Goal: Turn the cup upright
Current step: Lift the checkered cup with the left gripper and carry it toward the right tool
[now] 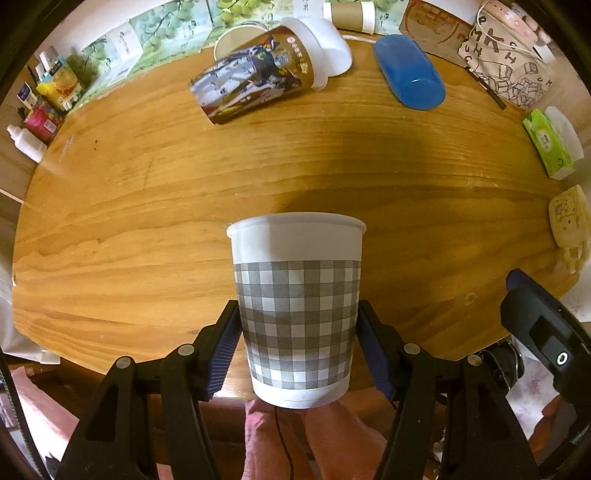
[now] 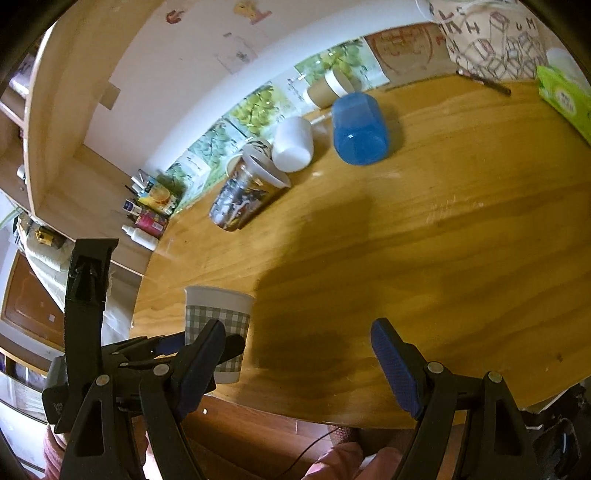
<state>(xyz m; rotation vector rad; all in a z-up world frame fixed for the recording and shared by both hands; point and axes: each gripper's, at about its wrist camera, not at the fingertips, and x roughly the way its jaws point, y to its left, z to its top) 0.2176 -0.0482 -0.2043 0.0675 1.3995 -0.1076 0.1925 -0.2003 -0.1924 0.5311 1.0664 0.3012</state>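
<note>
A grey-checked white paper cup [image 1: 297, 314] stands with its wide rim up at the near edge of the wooden table [image 1: 147, 206]. My left gripper [image 1: 297, 350] is shut on the cup, its blue pads pressed against both sides. The cup also shows in the right wrist view [image 2: 218, 317], held by the left gripper [image 2: 195, 343]. My right gripper [image 2: 295, 369] is open and empty over the table's near edge, to the right of the cup.
At the back lie a printed cup [image 1: 255, 77], a white cup [image 1: 321, 44], a blue cup [image 1: 410, 70] and a brown cup [image 1: 351, 14]. A printed bag [image 1: 506, 62] and a green tissue pack [image 1: 550, 147] sit at right; bottles [image 1: 29, 144] at left.
</note>
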